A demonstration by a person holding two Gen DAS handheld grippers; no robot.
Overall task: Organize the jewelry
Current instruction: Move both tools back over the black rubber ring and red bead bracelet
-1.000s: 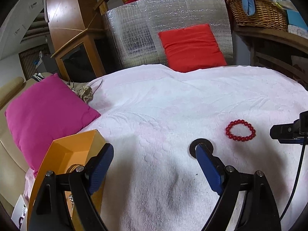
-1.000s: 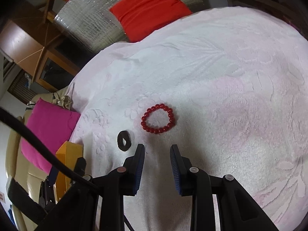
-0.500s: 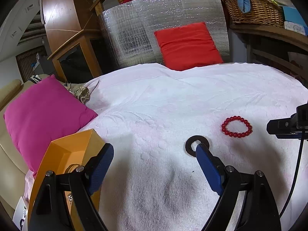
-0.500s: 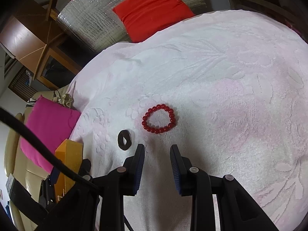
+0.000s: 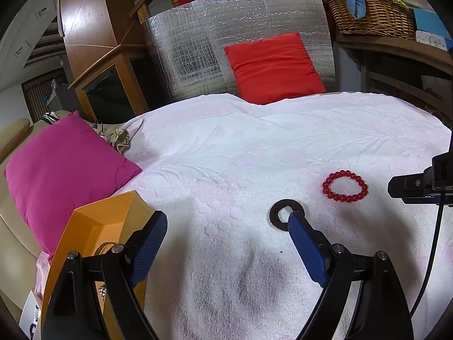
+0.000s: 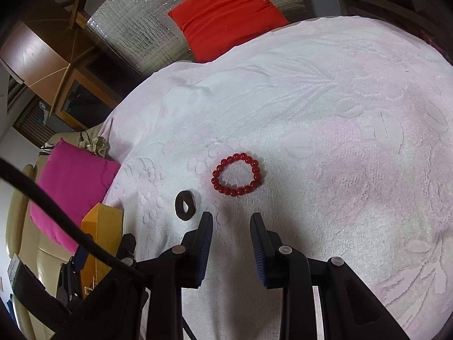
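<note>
Left to right:

Orange box (image 5: 93, 226): open, sits behind the left claw's left finger, at the towel's left edge beside the magenta cushion (image 5: 62, 167). Some metallic pieces show inside; can't identify them. Likely the drop target.

Left claw (image 5: 223, 235): jaws wide, holding nothing. The dark ring-shaped bangle (image 5: 286, 215) lies flat on the white towel (image 5: 254, 147) right at the tip of its right finger, which overlaps the ring's near edge in this view; contact unclear.

Bangle handling, my read: rigid, light, low profile, so it sinks a bit into the terry pile. Take it across the band, 1 finger through the hole, 1 outside. A grip on the outer diameter would probably slip.

Red bead bracelet (image 6: 236, 174): just ahead of the right claw (image 6: 231, 221), slightly left of its centreline, flat, a closed loop, apart from the bangle.

Right claw: jaws at a narrow gap, empty, above the towel short of the beads.

Bracelet handling, my read: light, floppy on its cord, beads smooth and round, so they roll off the pads. Pinch 1 side of the loop across 2-3 beads, near edge first. It should hang limp when lifted. Risk: grabbing towel pile along with it.
</note>
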